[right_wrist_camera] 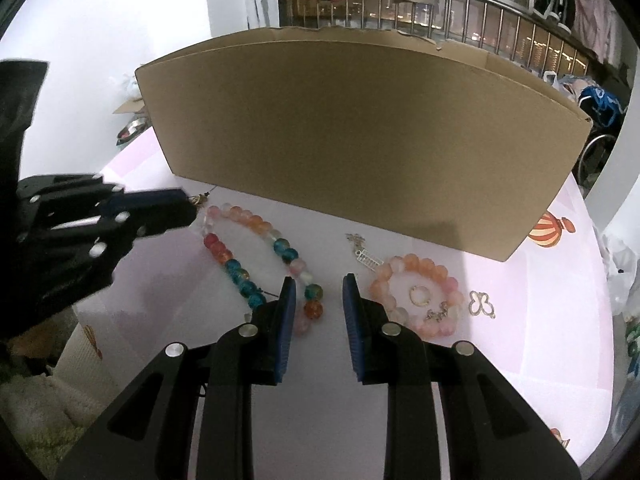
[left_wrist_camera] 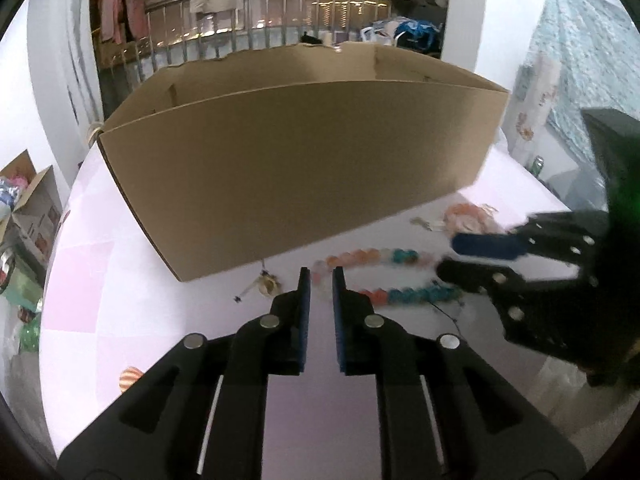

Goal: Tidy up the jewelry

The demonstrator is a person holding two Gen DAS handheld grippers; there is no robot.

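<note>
Currently listed: multicoloured bead strand [right_wrist_camera: 256, 264] on the pink table [right_wrist_camera: 560, 340], just before the cardboard box [right_wrist_camera: 360, 136]; long axis runs from my left claw [left_wrist_camera: 319, 286] toward my right claw [right_wrist_camera: 319, 292]. Both claws narrow, gripping nothing. Peach bracelet [right_wrist_camera: 416, 280] lies beside. Risk: round beads could roll off the pads, or the strand snag the small charm [right_wrist_camera: 364, 254].

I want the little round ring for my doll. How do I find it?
Find the big cardboard box on the pink table. In front of it lies a peach bead bracelet. The small ring sits inside that loop, thin, metal and beadless.
</note>
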